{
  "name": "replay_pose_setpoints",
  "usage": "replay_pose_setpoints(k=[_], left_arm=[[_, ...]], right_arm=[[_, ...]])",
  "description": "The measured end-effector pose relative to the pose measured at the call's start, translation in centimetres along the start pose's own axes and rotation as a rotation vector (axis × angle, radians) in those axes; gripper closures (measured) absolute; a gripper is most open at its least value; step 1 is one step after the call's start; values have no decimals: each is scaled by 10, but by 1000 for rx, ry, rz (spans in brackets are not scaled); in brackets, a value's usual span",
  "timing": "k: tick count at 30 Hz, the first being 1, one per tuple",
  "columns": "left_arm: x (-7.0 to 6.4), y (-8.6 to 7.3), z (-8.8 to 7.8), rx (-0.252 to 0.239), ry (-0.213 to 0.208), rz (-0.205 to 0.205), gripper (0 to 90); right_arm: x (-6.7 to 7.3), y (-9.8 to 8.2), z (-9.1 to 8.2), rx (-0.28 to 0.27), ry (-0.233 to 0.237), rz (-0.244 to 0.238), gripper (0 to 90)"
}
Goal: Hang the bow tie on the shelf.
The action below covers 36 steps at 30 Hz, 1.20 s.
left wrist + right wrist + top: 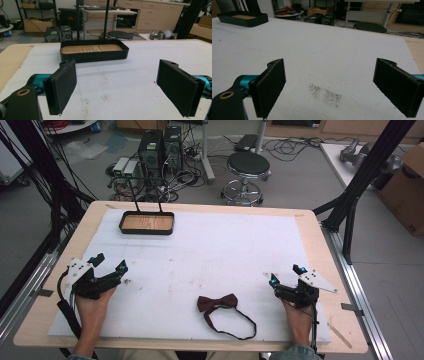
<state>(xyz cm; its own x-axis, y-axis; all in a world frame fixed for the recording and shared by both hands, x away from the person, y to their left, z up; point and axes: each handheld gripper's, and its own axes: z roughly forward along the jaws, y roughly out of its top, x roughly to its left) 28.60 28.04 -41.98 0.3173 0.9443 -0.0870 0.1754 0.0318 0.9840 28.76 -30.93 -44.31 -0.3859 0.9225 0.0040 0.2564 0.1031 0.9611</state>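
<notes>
White foam sheeting (210,250) covers your wooden table (310,227); a round stool (248,166) and tangled cables lie on the floor beyond. Your left gripper (111,264) rests at the sheet's left side, jaws spread wide with nothing between them. Your right gripper (285,275) rests at the right side, jaws likewise wide apart and empty. A dark red bow tie (217,302) with its black strap looped lies near the front edge, between your hands. A black tray (146,223) with a wood-grain floor sits at the far left.
</notes>
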Motion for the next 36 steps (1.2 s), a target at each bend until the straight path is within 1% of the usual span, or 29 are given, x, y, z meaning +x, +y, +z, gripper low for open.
replay_pose_setpoints(k=[2,5,7,8,10,14,16,20,27,28,29,30,33,36], left_arm=[[0,0,0,1,-3,-5,171],[-1,0,1,5,-19,-7,170],[-1,0,1,4,-18,-6,171],[0,0,1,3,-17,-8,170],[1,0,0,5,-24,-15,170],[0,0,1,10,-46,-31,170],[-1,0,1,16,-59,-29,170],[-3,1,1,7,-80,-29,177],[-3,1,2,2,-98,-37,179],[-5,2,2,2,-118,-37,185],[-5,2,2,2,-118,-37,184],[-7,3,3,1,-130,-39,186],[-17,5,7,1,-183,-33,186],[-30,8,11,3,-239,-19,192]], right_arm=[[0,0,0,0,0,-5,100],[0,0,0,3,3,-1,100],[0,0,0,1,3,-4,100],[1,0,0,7,3,6,100],[1,0,0,8,3,2,100],[1,0,0,6,2,4,100],[1,0,0,6,3,3,100],[1,0,0,7,7,10,100],[0,-1,1,7,10,8,100],[0,-1,1,8,9,8,100],[0,-1,1,8,9,8,100],[0,-1,1,8,9,7,100],[0,-1,1,7,10,6,100],[0,-1,0,8,12,20,100]])
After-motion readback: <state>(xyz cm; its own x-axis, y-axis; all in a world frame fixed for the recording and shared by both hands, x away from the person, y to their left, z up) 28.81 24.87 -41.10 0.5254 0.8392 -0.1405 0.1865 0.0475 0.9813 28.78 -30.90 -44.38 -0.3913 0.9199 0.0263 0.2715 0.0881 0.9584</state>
